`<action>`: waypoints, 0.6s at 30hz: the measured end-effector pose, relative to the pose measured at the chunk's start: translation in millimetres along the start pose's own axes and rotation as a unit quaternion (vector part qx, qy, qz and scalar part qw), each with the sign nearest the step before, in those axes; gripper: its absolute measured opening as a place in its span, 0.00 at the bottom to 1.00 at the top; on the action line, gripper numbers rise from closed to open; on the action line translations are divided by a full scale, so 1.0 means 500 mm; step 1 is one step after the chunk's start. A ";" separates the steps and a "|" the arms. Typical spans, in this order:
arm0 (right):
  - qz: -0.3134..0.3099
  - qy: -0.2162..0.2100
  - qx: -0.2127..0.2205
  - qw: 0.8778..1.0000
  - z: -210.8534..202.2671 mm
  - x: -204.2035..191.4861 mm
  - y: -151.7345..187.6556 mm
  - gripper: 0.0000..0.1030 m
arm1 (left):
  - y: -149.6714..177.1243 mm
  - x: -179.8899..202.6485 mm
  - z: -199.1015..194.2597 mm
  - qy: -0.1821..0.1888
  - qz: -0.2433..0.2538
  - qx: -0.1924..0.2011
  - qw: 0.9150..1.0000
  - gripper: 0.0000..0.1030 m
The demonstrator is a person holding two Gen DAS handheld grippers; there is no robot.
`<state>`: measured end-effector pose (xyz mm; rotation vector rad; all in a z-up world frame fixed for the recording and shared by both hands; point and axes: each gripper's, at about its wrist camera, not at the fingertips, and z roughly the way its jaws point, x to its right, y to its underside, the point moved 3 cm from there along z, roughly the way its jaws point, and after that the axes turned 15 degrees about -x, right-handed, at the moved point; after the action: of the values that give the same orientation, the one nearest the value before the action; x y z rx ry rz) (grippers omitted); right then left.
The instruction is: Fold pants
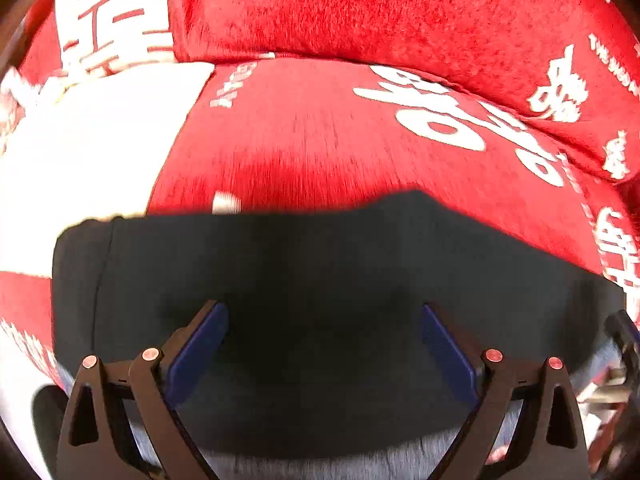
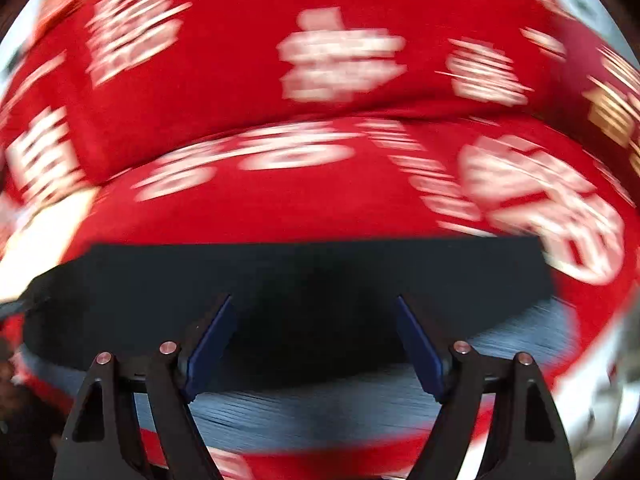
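Observation:
The dark navy pants [image 1: 304, 264] lie folded on a red bedcover with white characters; a lighter grey-blue inner side [image 1: 360, 464] shows along the near edge. My left gripper [image 1: 325, 322] hovers over the pants with its jaws wide apart and nothing between its blue pads [image 1: 200, 352]. In the right wrist view the pants [image 2: 304, 276] fill the lower middle, with the grey-blue layer [image 2: 320, 412] beneath. My right gripper [image 2: 314, 312] is also wide open and empty above them. The right view is motion-blurred.
The red bedcover [image 1: 320, 140] with white print spreads all round. A red pillow or bolster [image 1: 380, 12] lies along the far side. A white patch of the cover [image 1: 92, 140] is at the left. The other gripper's edge [image 1: 622, 344] shows at far right.

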<state>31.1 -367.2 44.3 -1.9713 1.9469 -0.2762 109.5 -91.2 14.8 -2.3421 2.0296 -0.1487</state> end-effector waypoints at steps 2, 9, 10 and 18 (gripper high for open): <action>-0.044 -0.016 -0.029 0.998 0.070 -0.114 -0.023 0.81 | -0.027 -0.003 0.029 -0.079 0.004 -0.009 0.997 0.95; -0.025 0.004 -0.033 0.999 0.120 -0.219 -0.096 0.85 | -0.008 -0.172 -0.004 -0.007 -0.096 -0.011 0.995 0.99; -0.036 -0.002 -0.023 0.999 0.112 -0.242 -0.105 0.85 | -0.007 -0.185 -0.003 -0.006 -0.101 -0.011 0.995 0.99; 0.011 0.062 -0.105 0.992 0.234 -0.279 -0.191 0.89 | 0.010 -0.233 0.029 -0.029 -0.094 -0.013 0.995 1.00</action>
<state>159.0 -216.2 -11.7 -2.1061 2.1527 -0.2008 89.5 22.9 -5.5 -2.5187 1.7951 -0.0581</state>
